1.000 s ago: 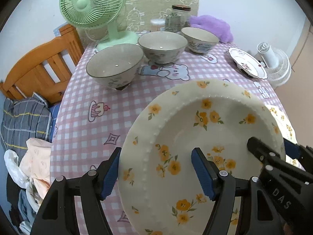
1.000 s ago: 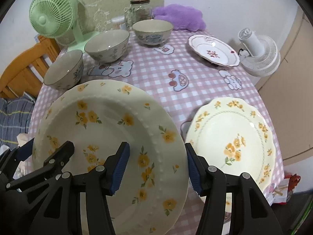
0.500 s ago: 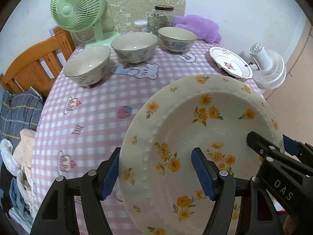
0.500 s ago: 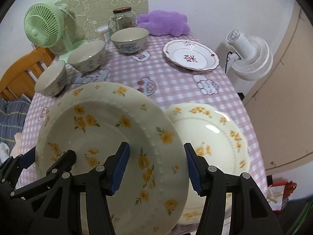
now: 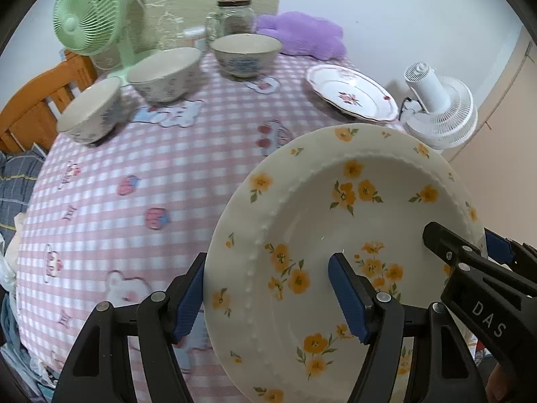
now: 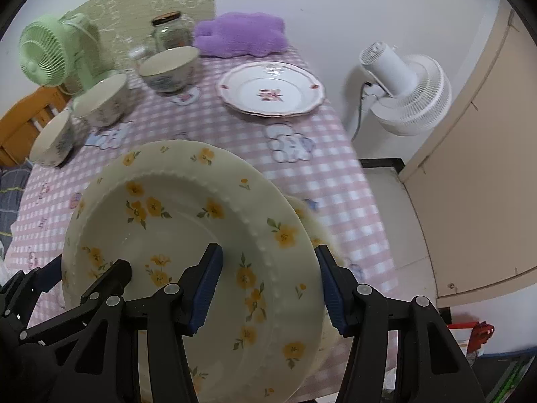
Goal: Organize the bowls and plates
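A large cream plate with yellow flowers [image 5: 352,221] [image 6: 174,221] hangs tilted above the pink checked table [image 5: 134,174], carried between both grippers. My left gripper [image 5: 268,278] is shut on its left rim, one pad outside the edge and one in the well. My right gripper [image 6: 268,275] is shut on the right rim in the same way. Each gripper shows in the other's view, the right gripper [image 5: 470,268] and the left gripper [image 6: 100,285]. Only a sliver of a second yellow-flowered plate [image 6: 310,231] shows from under the held one.
Three bowls [image 5: 90,114] [image 5: 164,74] [image 5: 246,53] line the far left of the table. A pink-flowered plate [image 6: 270,89] lies at the far right. A green fan [image 5: 89,20], a jar [image 5: 235,16] and a purple plush [image 5: 302,33] stand at the back. A white fan [image 6: 406,90] stands beyond the right edge.
Both grippers have carried the plate to the right across the table. It now covers most of the second yellow-flowered plate, which lay in plain sight before.
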Tool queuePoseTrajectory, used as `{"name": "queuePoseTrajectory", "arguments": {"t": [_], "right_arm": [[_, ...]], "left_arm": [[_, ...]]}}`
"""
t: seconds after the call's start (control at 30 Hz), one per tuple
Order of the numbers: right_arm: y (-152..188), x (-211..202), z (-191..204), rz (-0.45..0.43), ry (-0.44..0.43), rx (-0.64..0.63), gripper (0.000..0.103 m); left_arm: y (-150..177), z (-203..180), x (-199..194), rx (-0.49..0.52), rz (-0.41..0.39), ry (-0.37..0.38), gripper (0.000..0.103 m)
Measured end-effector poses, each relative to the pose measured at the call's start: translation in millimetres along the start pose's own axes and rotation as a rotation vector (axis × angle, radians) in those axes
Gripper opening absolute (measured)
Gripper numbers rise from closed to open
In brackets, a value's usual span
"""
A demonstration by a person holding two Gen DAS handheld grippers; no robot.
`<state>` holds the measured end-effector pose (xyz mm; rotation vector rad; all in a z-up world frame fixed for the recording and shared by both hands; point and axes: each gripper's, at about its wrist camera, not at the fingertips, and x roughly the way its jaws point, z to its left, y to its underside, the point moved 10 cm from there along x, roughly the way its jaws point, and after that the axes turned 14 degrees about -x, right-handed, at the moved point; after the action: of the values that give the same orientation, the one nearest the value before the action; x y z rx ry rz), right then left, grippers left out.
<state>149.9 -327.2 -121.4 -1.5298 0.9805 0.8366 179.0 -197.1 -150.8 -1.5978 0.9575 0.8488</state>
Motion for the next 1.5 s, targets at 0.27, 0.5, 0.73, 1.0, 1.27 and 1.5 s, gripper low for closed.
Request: {"name": "queuePoseTrajectory", "arguments": {"t": [0.27,0.5,0.73,1.0,1.27,1.5], "right_arm": [[14,17,-43,0.022,0.010,0.006,0.060],[22,32,-61,0.050,0.006,-0.006,0.060],[22,42,-65,0.050,0.005,-0.049,0.058],[19,43,-66,0.048,-0.007,-0.058,0.053],[20,46,-68,0.054,-0.007,-0.065,0.046],[22,45,-67,0.056,-0.003,-0.078,0.044]], "left_arm": [[13,-33,20,0.009,0.029,0.003,0.071],[24,-49,36,-0.015,0.061,0.004,0.072],[29,-50,46,-0.041,0.075,-0.011,0.074],[29,-47,52,-0.056,0.075,-0.011,0.075],[25,-50,54,-0.022,0.034,-0.083,0.077],[23,-51,53,-0.005,0.012,-0.108,0.080]]}}
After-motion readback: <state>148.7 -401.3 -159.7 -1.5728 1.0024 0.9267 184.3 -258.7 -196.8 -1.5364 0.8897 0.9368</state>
